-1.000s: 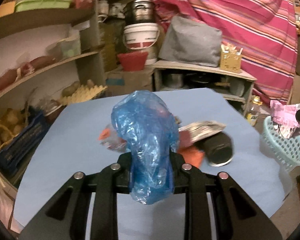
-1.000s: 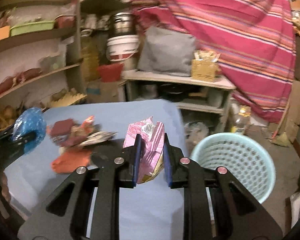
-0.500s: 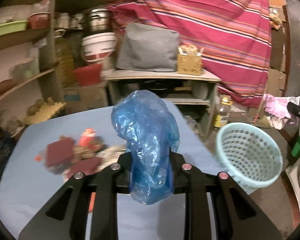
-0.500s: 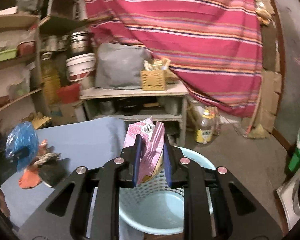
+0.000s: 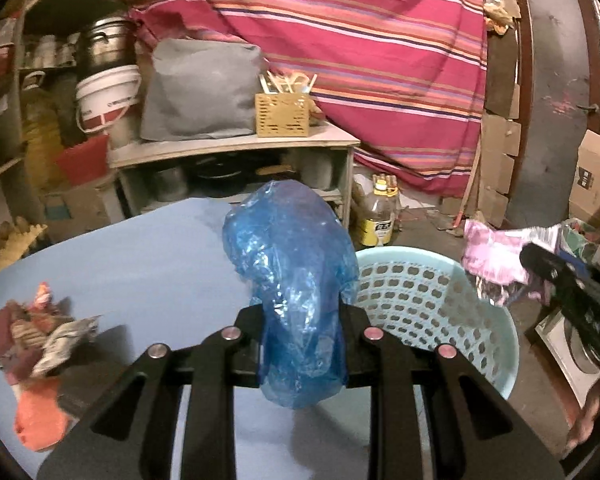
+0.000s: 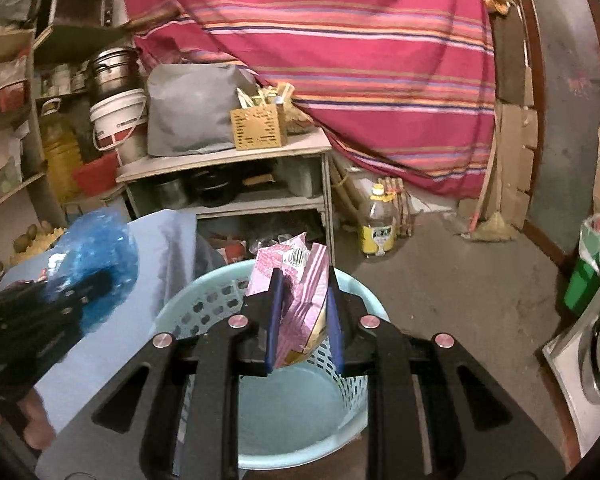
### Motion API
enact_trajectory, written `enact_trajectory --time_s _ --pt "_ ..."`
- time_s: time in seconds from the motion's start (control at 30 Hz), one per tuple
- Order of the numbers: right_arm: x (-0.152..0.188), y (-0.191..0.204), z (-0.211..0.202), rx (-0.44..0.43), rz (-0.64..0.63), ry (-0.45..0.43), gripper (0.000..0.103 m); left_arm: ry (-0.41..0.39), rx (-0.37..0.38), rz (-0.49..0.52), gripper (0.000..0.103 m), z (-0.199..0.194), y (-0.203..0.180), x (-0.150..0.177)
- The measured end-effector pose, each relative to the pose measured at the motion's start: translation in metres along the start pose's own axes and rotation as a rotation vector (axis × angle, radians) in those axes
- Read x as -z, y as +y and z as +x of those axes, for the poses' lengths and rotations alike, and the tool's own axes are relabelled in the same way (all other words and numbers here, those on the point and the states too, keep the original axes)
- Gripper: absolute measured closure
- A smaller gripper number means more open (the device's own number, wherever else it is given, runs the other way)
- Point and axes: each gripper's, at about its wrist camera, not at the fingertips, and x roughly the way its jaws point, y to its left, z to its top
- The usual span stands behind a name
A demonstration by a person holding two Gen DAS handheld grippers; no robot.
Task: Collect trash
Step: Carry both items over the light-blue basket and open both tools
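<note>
My left gripper [image 5: 300, 312] is shut on a crumpled blue plastic bag [image 5: 292, 280], held over the table's right end beside the pale blue laundry-style basket [image 5: 428, 300]. My right gripper [image 6: 302, 300] is shut on a pink and white wrapper [image 6: 300, 280] and hangs right above the open basket [image 6: 292, 420], whose bottom shows bare. In the left wrist view the right gripper [image 5: 524, 260] with the pink wrapper [image 5: 492, 256] sits past the basket's right rim. In the right wrist view the blue bag [image 6: 96, 260] shows at the left.
A pile of wrappers and orange scraps [image 5: 36, 344] lies on the blue table [image 5: 148, 264] at the left. Behind stand a low shelf unit [image 5: 236, 160], an oil bottle [image 5: 378, 216] on the floor and a striped cloth [image 5: 360, 40]. A green bin [image 6: 584, 276] stands at the right.
Both grippers swung right, away from the trash pile toward the basket. The right gripper with the pink wrapper went from above the table to above the basket; the left, with the blue bag, reached the table's end.
</note>
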Motion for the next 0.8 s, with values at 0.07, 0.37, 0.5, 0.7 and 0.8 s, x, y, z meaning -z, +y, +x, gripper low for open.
enact_trajectory --time_s 0.07,0.37,0.5,0.7,0.8 --pt "0.001 -0.007 0.005 0.013 0.02 0.012 0.082 0.02 0.023 -0.01 0.077 0.014 -0.006 -0.005" --pt "0.006 -0.022 0.015 0.045 0.05 0.041 0.082 0.057 0.029 -0.008 0.032 0.04 -0.022 -0.003" --pt "0.006 -0.019 0.019 0.034 0.049 0.048 0.082 0.059 0.019 -0.015 0.025 0.036 -0.014 -0.001" --pt "0.006 -0.006 0.025 0.006 0.041 0.052 0.082 0.033 -0.045 -0.059 0.011 0.015 0.016 0.003" --pt "0.006 0.002 0.029 0.001 0.032 0.05 0.079 0.024 -0.062 -0.069 0.011 0.004 0.03 0.005"
